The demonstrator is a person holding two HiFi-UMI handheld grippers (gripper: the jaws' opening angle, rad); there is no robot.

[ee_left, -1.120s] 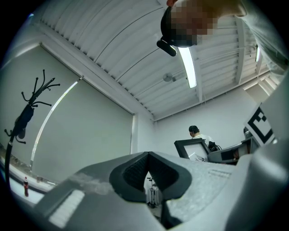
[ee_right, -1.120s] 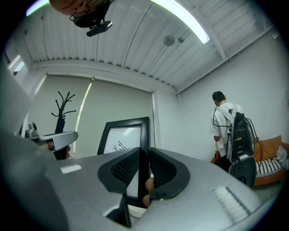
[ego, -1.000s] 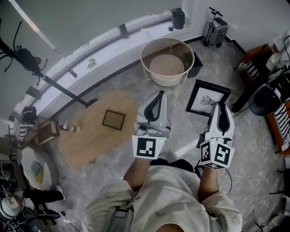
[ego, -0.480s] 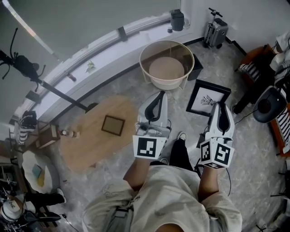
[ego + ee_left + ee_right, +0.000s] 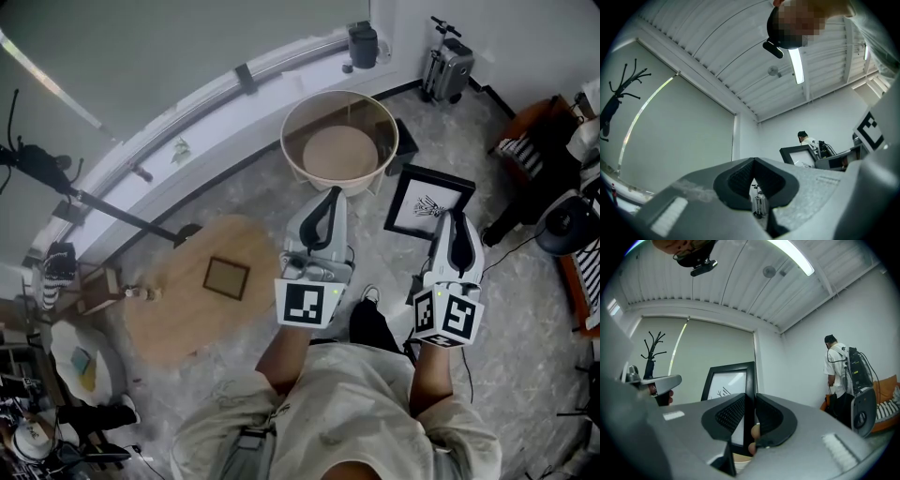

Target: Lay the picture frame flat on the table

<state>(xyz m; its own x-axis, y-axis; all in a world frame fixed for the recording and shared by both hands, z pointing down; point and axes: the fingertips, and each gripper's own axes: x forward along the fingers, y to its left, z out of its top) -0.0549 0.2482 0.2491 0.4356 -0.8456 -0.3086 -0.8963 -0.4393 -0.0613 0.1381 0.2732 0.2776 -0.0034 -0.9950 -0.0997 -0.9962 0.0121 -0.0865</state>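
Here, the right gripper point(image 5: 750, 414) clamps 1 upright edge of the black picture frame point(image 5: 727, 383). The frame stands on end ahead of the gripper, long axis vertical, resting on no surface. The oval wooden table point(image 5: 178, 314) lies well off to the left, beyond the left gripper point(image 5: 323, 211), whose jaws are closed on nothing. A small brown frame point(image 5: 226, 277) lies flat mid-table, so the bare wood beside it looks the likelier landing spot. A round wire-sided table point(image 5: 339, 93) stands just ahead.

A small brown frame point(image 5: 226, 278) lies flat on the oval wooden table point(image 5: 183, 319).
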